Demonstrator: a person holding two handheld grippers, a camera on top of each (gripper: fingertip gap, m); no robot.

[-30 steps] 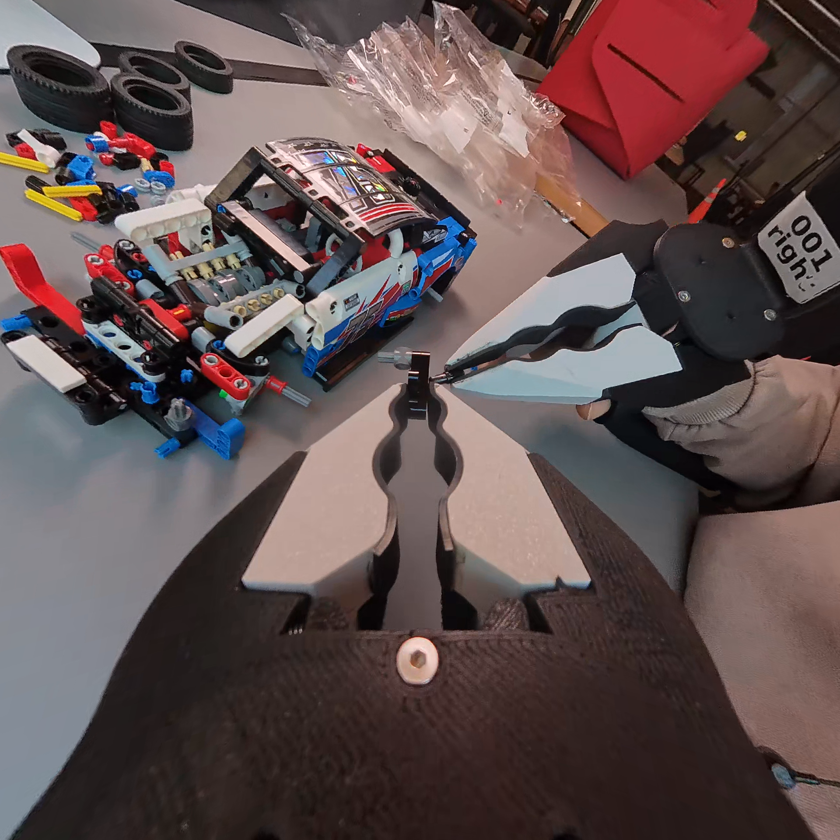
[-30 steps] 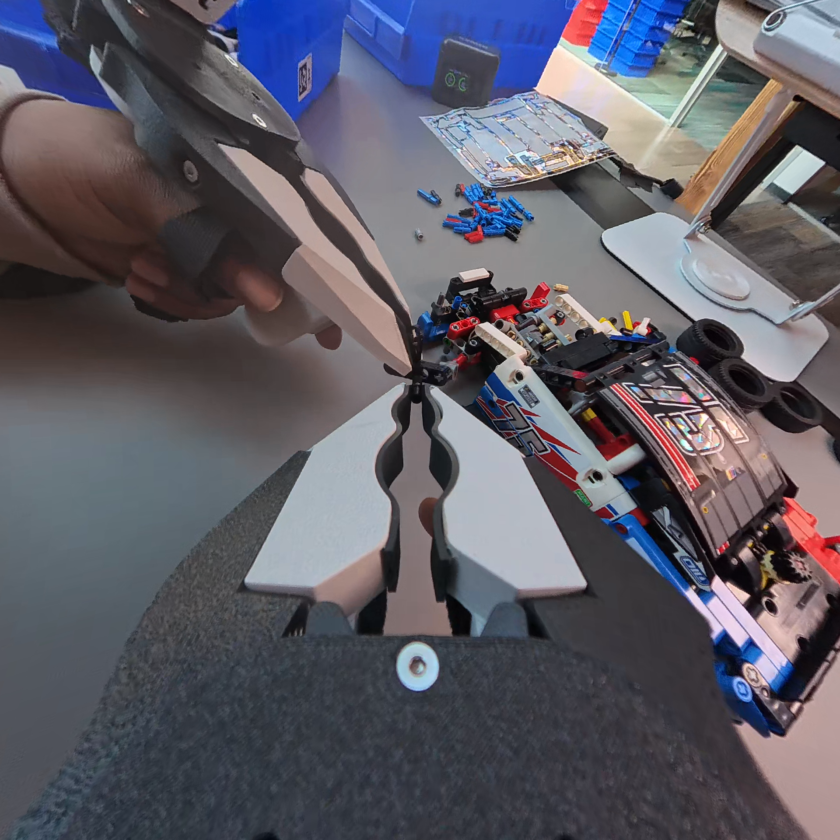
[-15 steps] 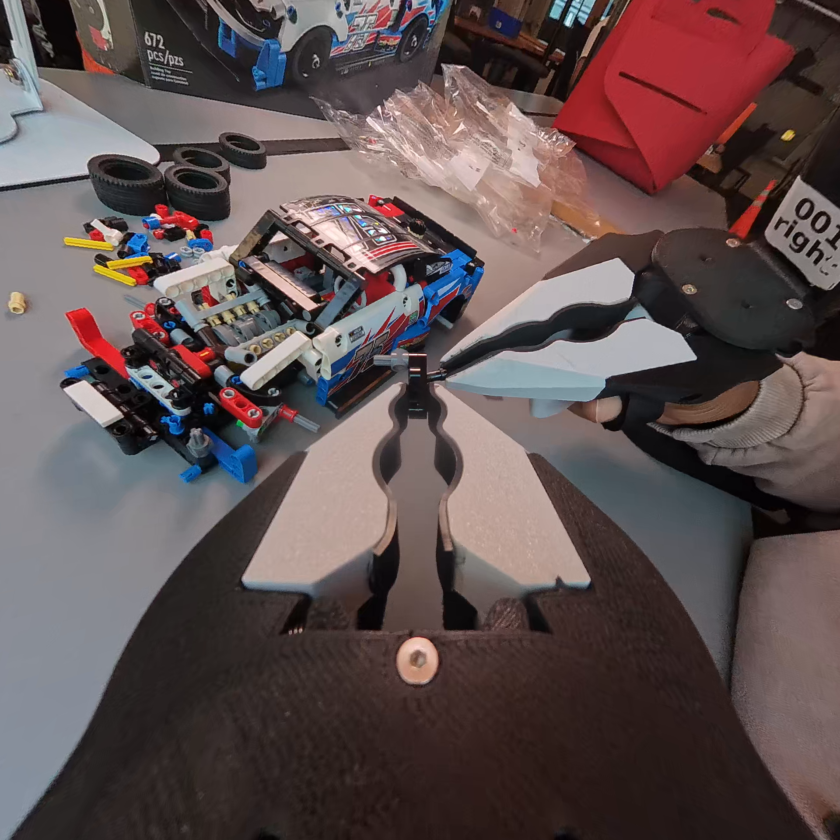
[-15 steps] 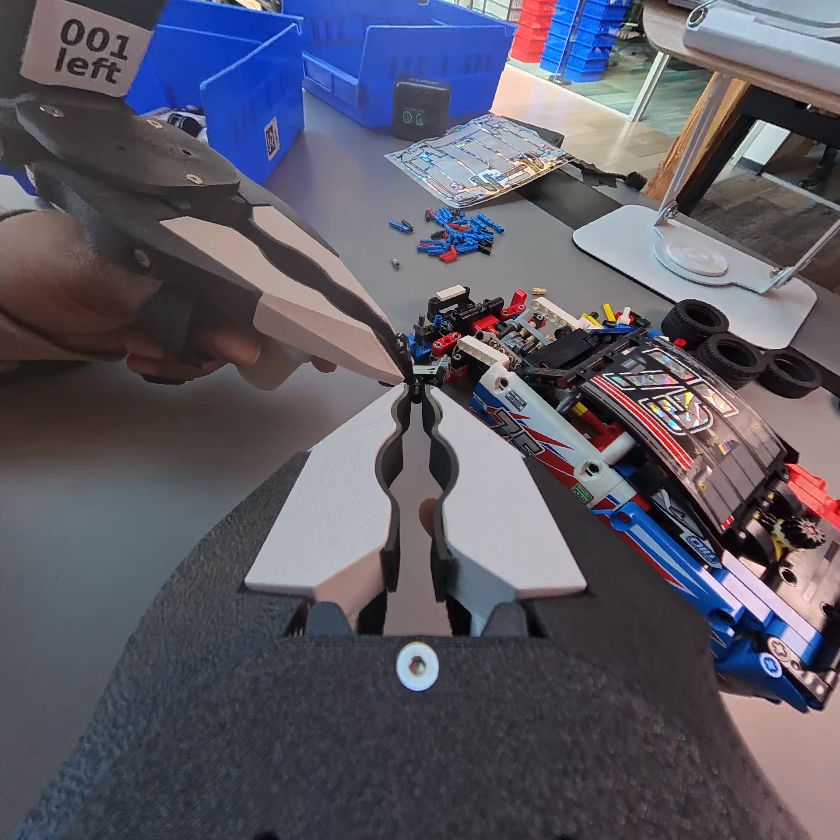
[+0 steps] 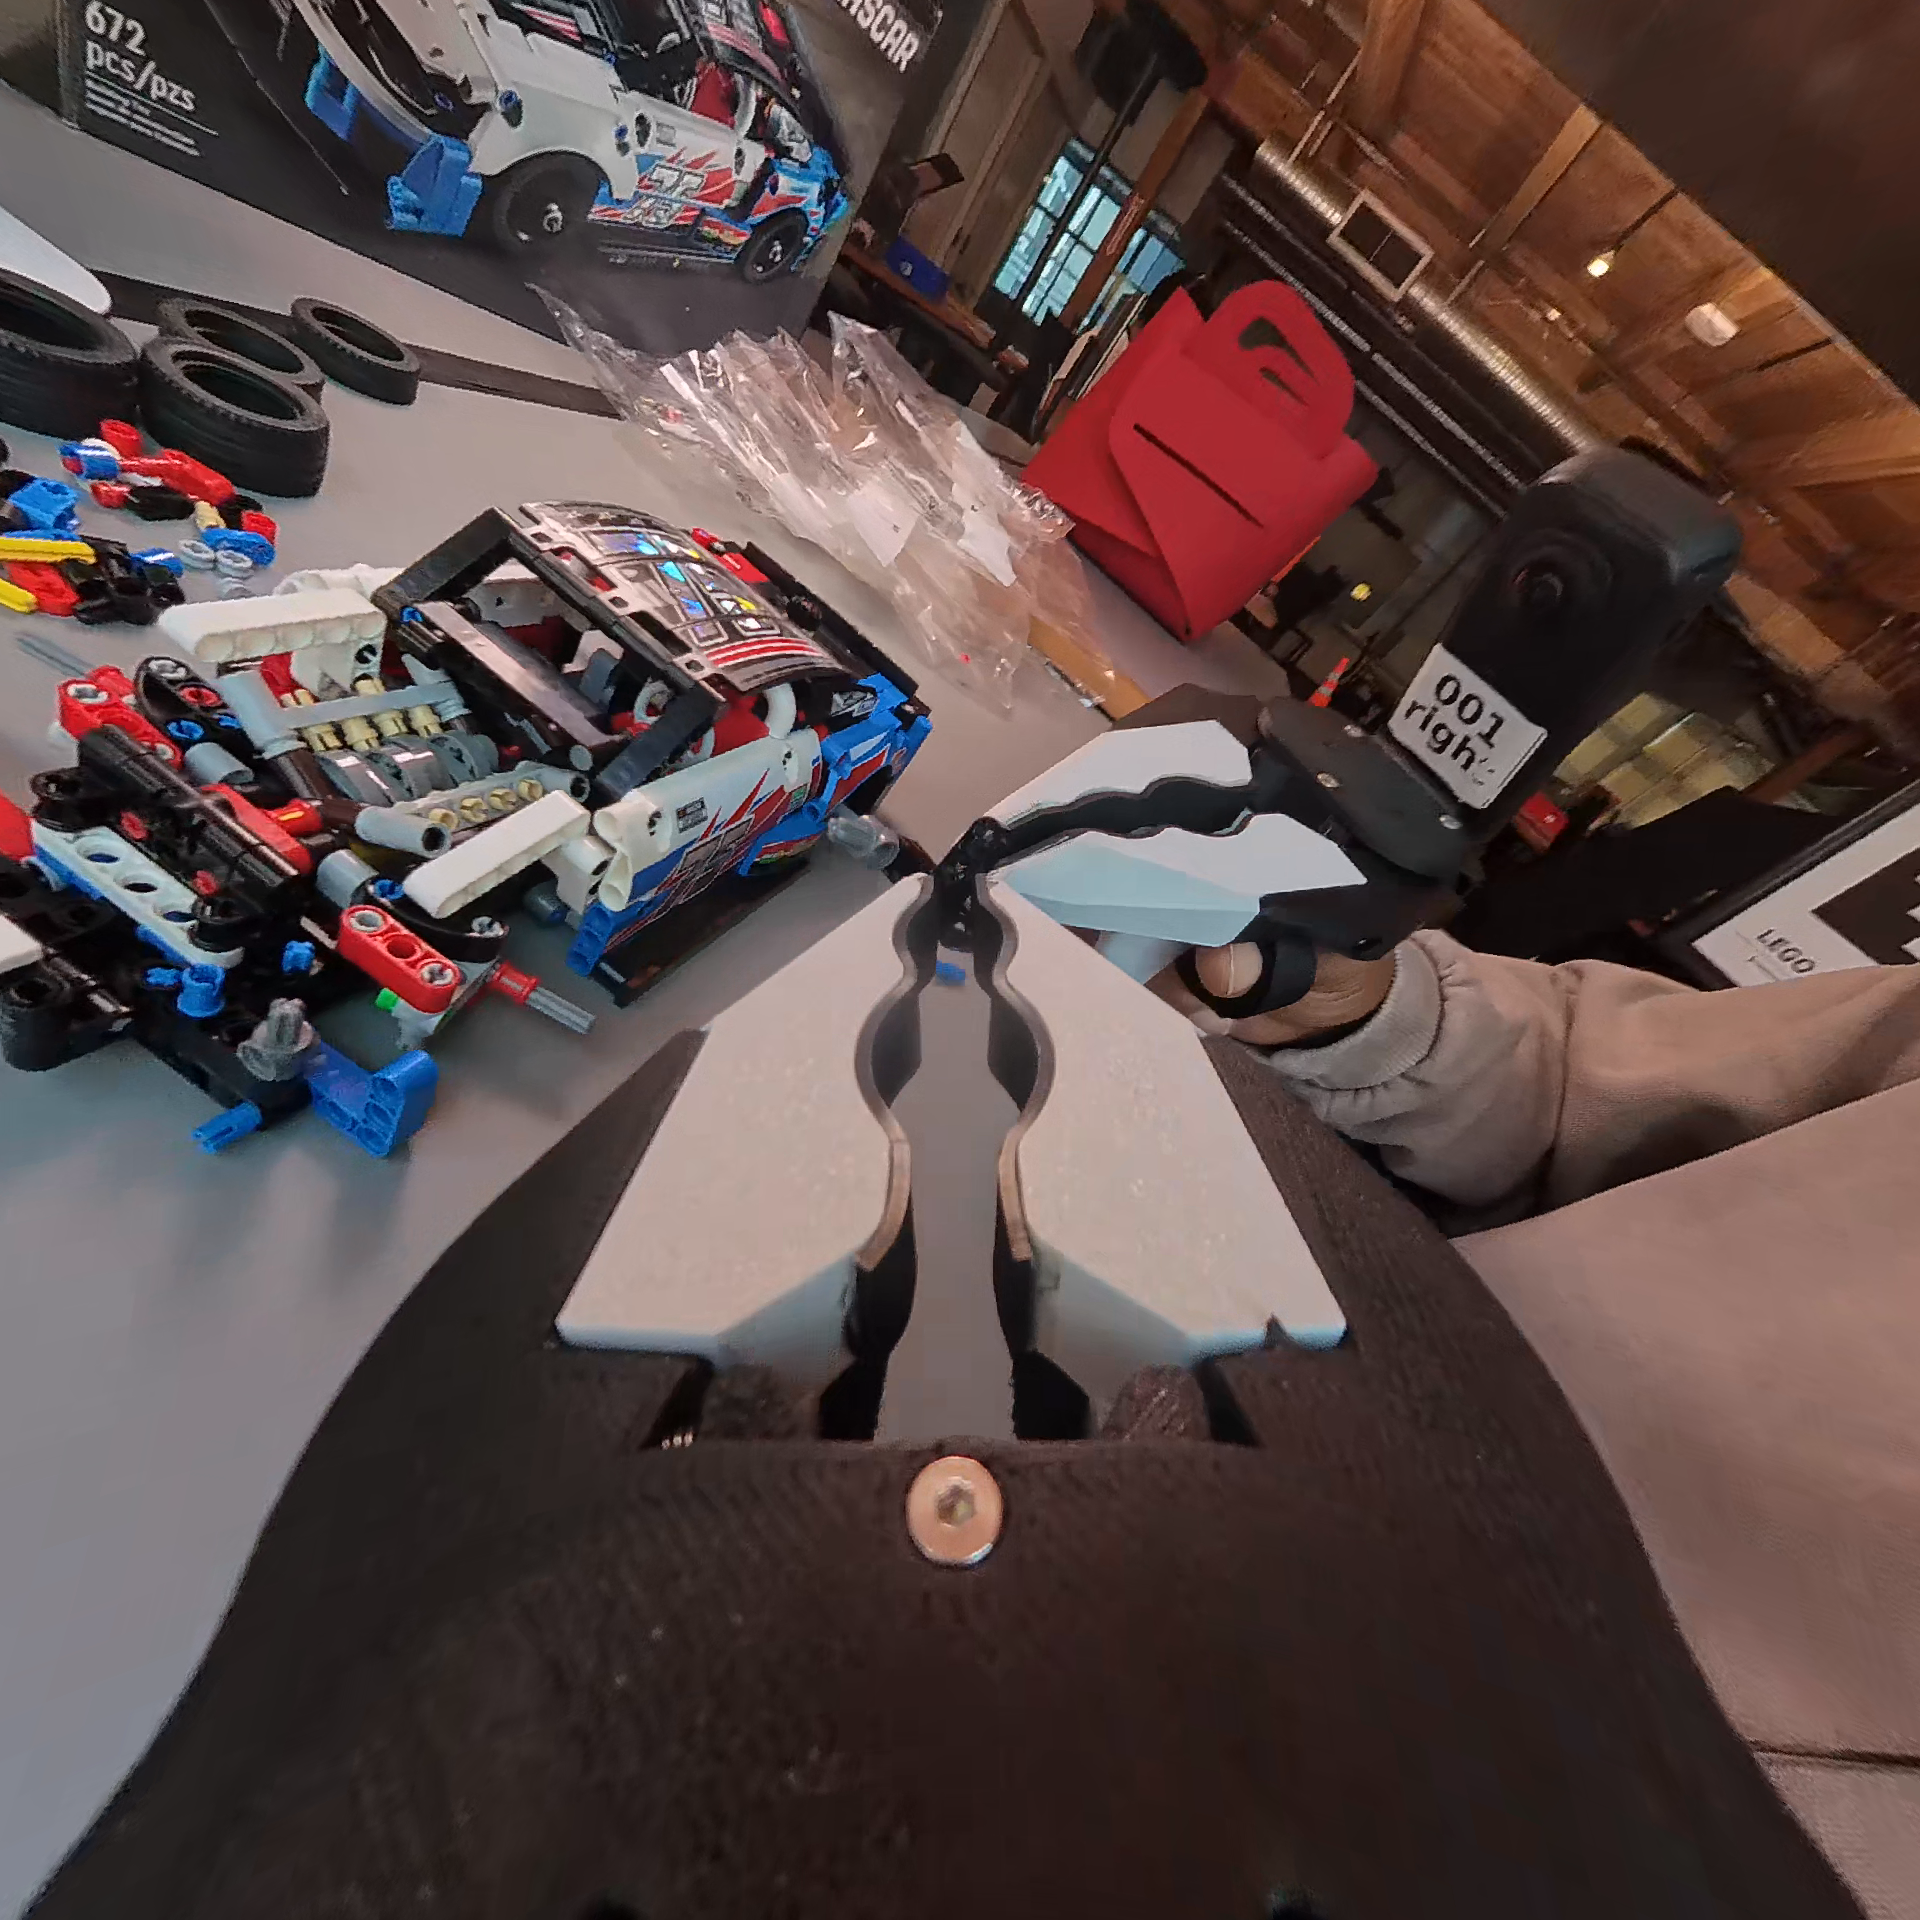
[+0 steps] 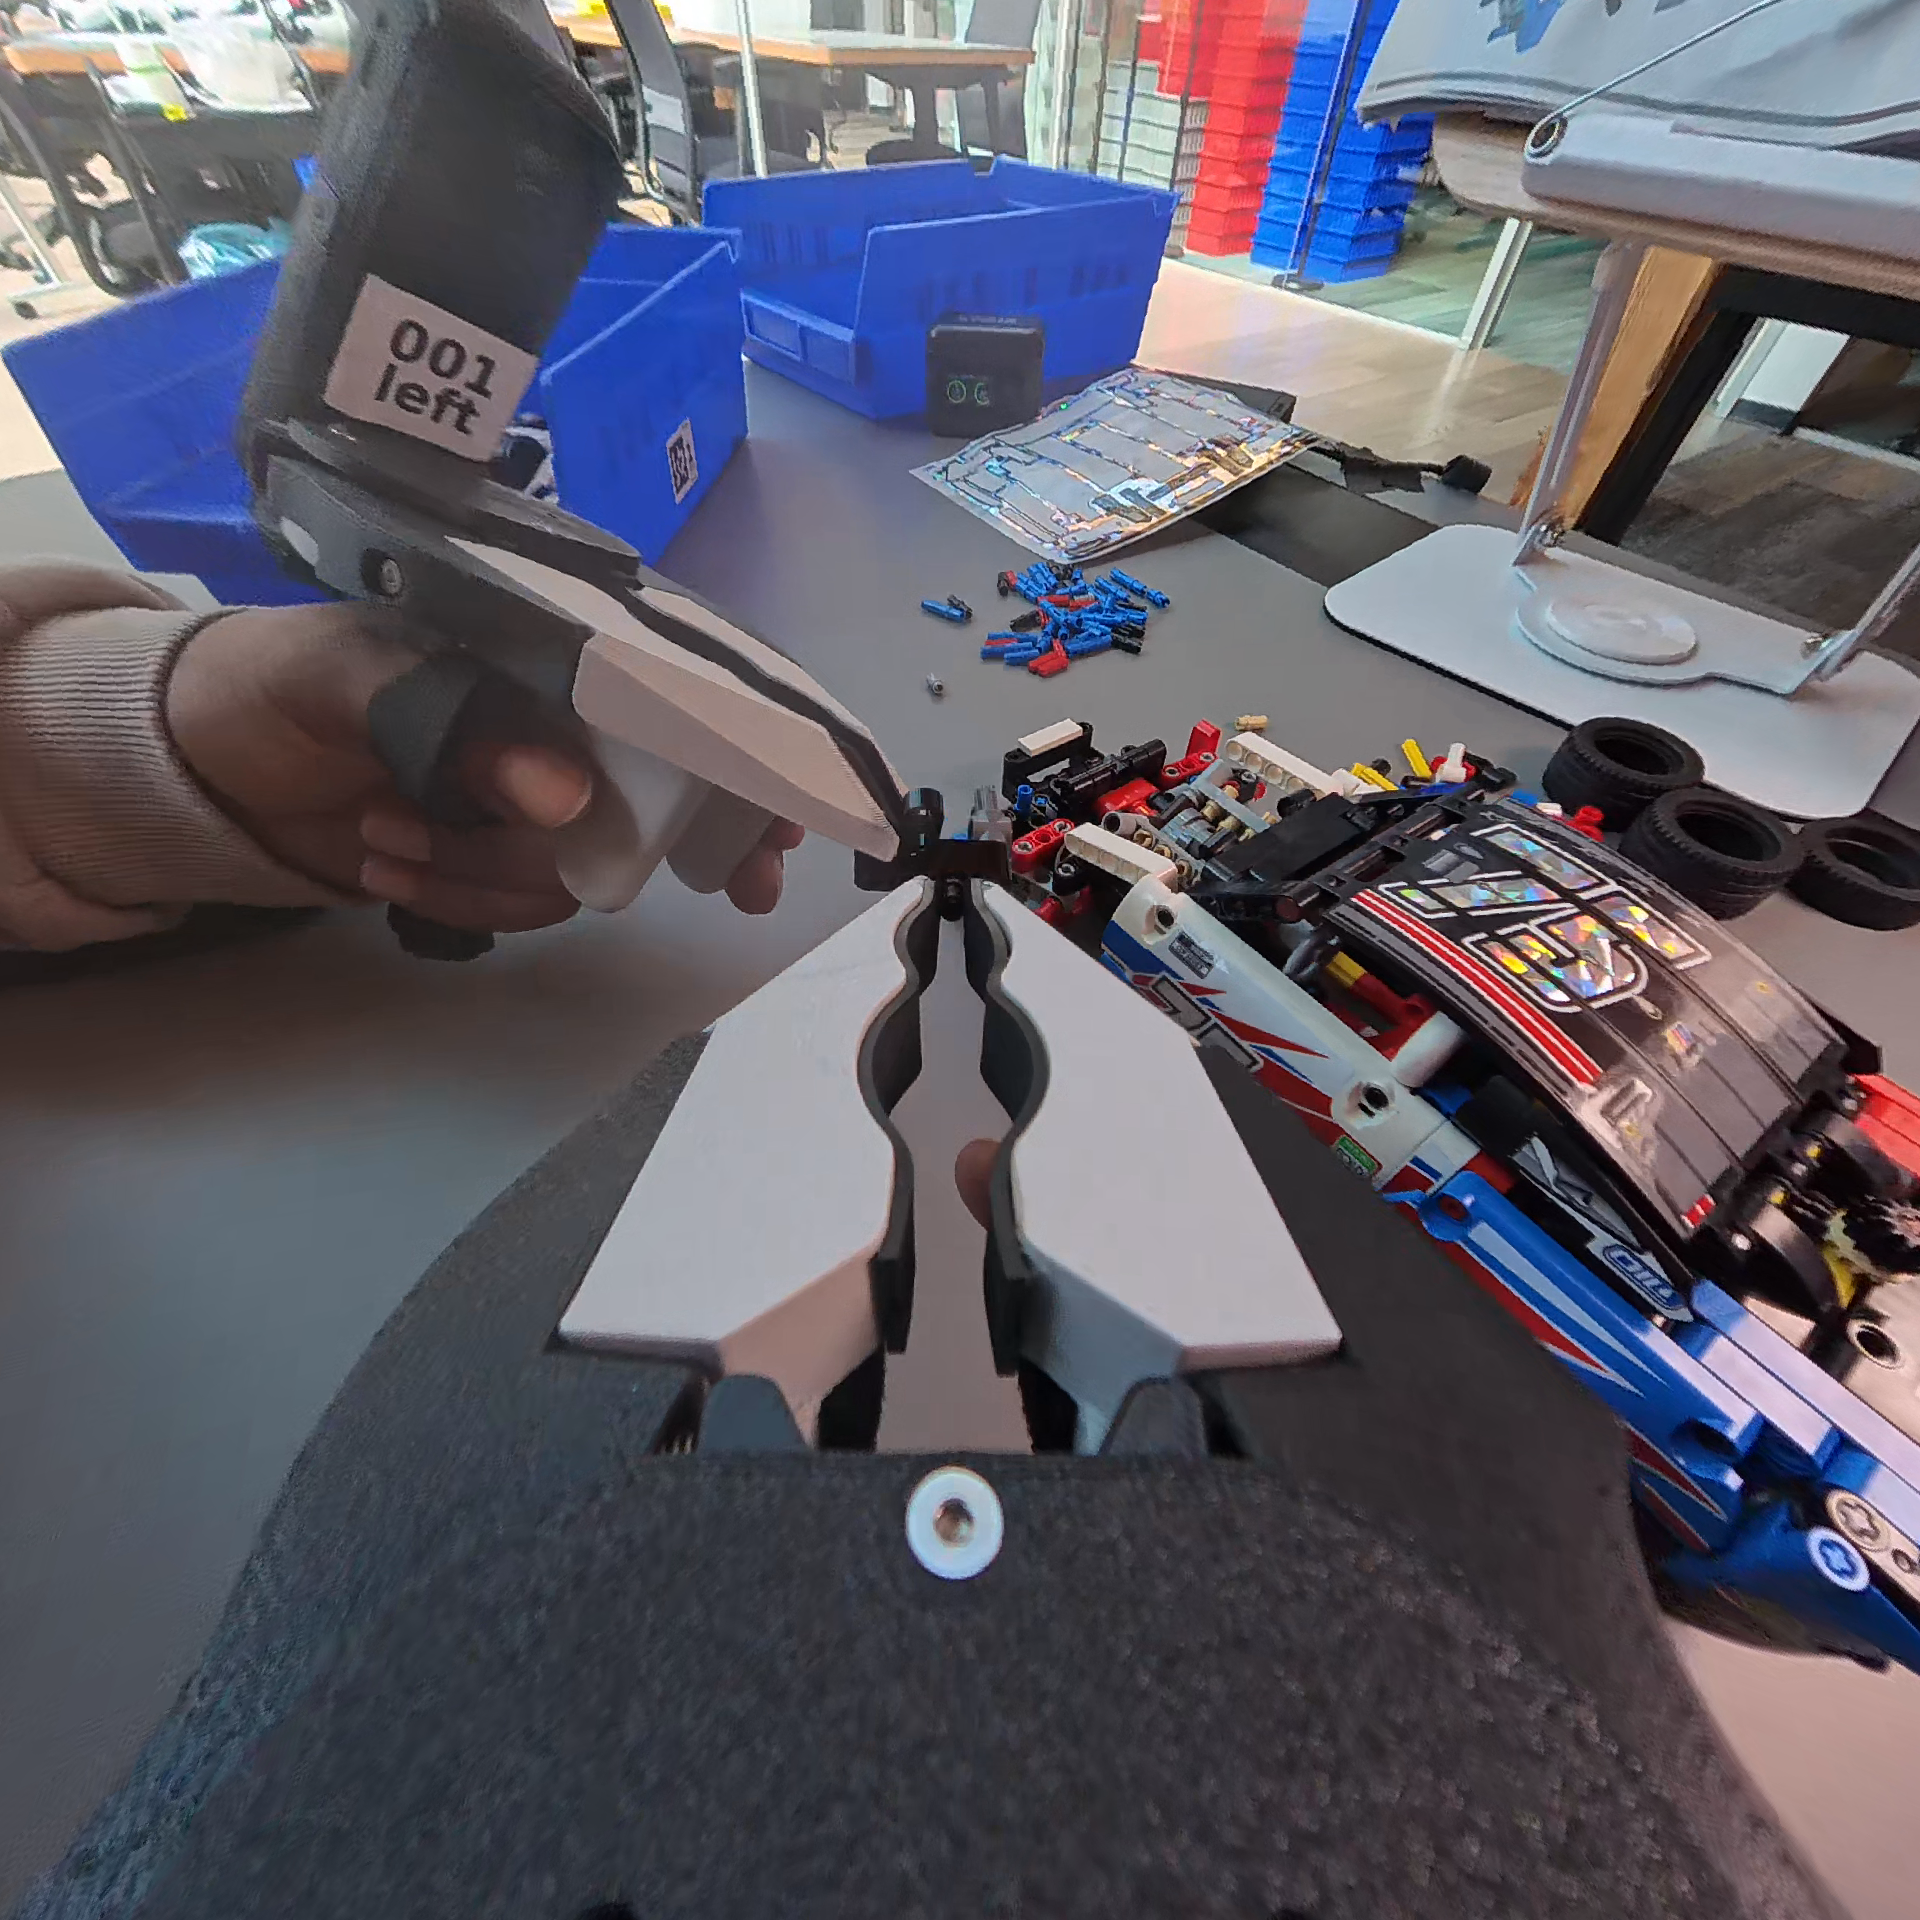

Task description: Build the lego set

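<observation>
My left gripper (image 5: 956,902) is shut on a small black connector piece (image 6: 935,854) with a grey pin (image 6: 987,808) on it, held above the table. My right gripper (image 6: 951,900) is shut on a small black pin (image 6: 951,891) and presses it against the underside of that connector. The two grippers meet tip to tip; the right gripper (image 5: 977,836) shows in the left wrist view and the left gripper (image 6: 883,826) in the right wrist view. The partly built race car (image 5: 644,717) (image 6: 1475,997) sits on the grey table just beyond them.
Black tyres (image 5: 229,410) (image 6: 1704,831) and loose coloured parts (image 5: 104,530) lie beyond the car. There are also clear plastic bags (image 5: 852,468), the set's box (image 5: 468,135), a red bag (image 5: 1205,457), a pile of blue pins (image 6: 1070,623), a sticker sheet (image 6: 1122,457), blue bins (image 6: 935,270) and a white stand base (image 6: 1610,634). The tips of both grippers are at nearly the same place.
Both grippers have tilted upward together, still tip to tip, so more of the room shows. The connector has turned in the right wrist view. Both stay shut.
</observation>
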